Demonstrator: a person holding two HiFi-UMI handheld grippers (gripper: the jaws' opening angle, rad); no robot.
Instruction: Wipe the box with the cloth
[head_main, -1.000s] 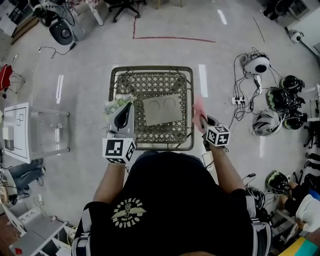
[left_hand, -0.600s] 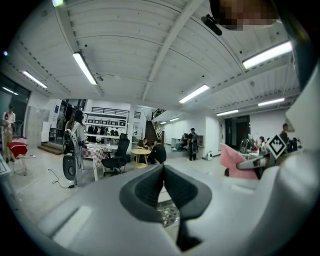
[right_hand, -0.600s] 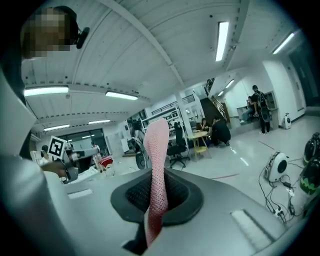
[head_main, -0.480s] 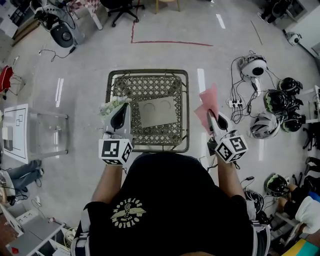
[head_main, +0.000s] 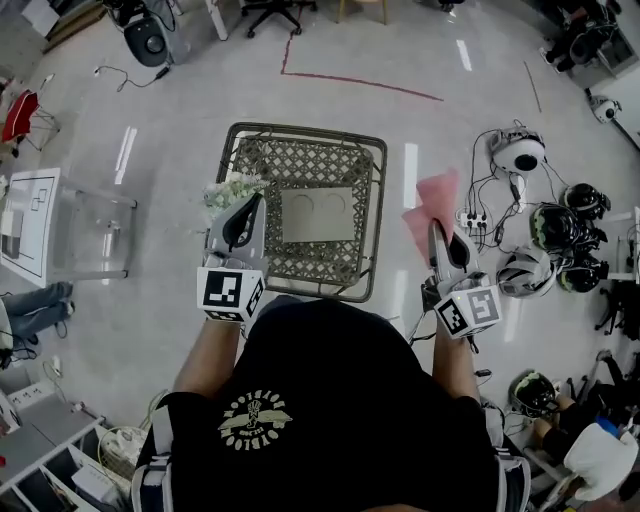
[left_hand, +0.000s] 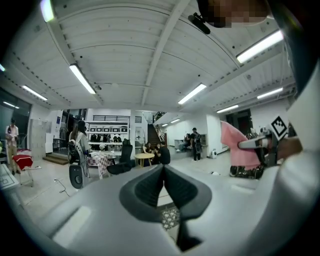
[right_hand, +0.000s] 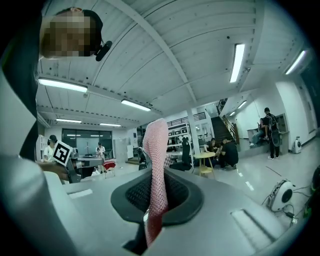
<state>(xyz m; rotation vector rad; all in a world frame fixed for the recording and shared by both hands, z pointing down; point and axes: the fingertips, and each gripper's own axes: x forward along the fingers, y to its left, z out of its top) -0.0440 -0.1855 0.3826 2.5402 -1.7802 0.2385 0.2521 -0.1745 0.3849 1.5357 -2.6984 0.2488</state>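
A flat grey box (head_main: 318, 214) with two round marks lies on the lattice-topped table (head_main: 300, 150). My right gripper (head_main: 437, 230) is off the table's right edge, shut on a pink cloth (head_main: 430, 204) that sticks up from its jaws. In the right gripper view the cloth (right_hand: 155, 160) is pinched between the dark pads and the gripper (right_hand: 154, 196) points up at the ceiling. My left gripper (head_main: 243, 212) hovers over the table's left edge, tilted upward. Its jaws (left_hand: 163, 175) are shut with nothing between them. The pink cloth (left_hand: 235, 148) also shows in the left gripper view.
A whitish-green bundle (head_main: 230, 189) sits at the table's left edge by the left gripper. Helmets (head_main: 560, 228) and cables (head_main: 480, 215) lie on the floor to the right. A clear plastic table (head_main: 85, 235) stands at left. People sit round a table (left_hand: 144, 156) far off.
My right gripper has carried the pink cloth from the table's right edge outward to the right, over the floor. The left gripper has stayed at the table's left edge.
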